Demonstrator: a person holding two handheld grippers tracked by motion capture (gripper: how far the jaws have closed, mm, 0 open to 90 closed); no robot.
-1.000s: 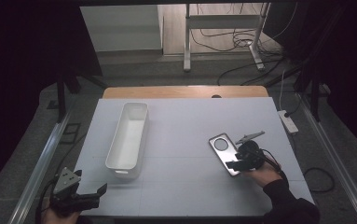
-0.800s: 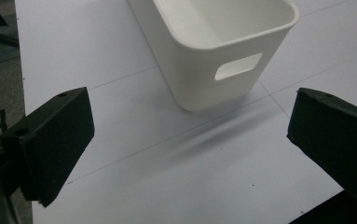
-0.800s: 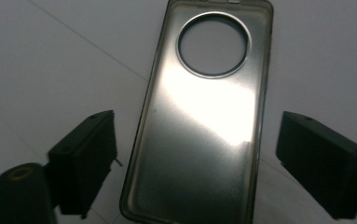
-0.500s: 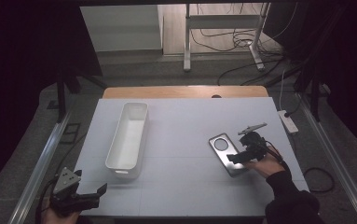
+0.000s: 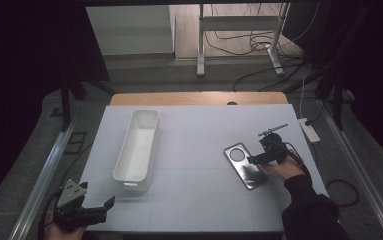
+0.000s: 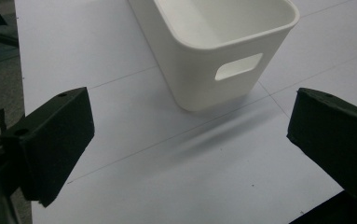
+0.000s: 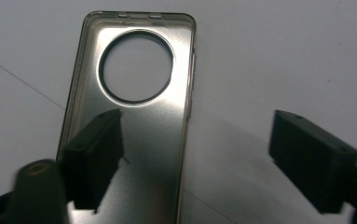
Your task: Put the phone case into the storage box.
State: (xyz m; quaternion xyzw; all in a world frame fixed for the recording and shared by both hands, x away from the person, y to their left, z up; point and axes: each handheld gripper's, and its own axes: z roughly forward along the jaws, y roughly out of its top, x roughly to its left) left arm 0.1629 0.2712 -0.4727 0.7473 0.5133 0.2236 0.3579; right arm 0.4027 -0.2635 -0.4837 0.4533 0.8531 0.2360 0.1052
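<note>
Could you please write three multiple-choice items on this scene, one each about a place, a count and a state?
1. Where does the phone case lie?
A. inside the bin
B. on the table, right of the white bin
C. on the floor

2. How many round cut-outs has the case?
A. one
B. two
C. three

3. How are the right gripper jaws?
A. apart, one over the case
B. shut on the bin
C. clamped shut on the case

Key: 1 B, seen from above; 2 A, one ring; 3 A, a gap shows between them.
</note>
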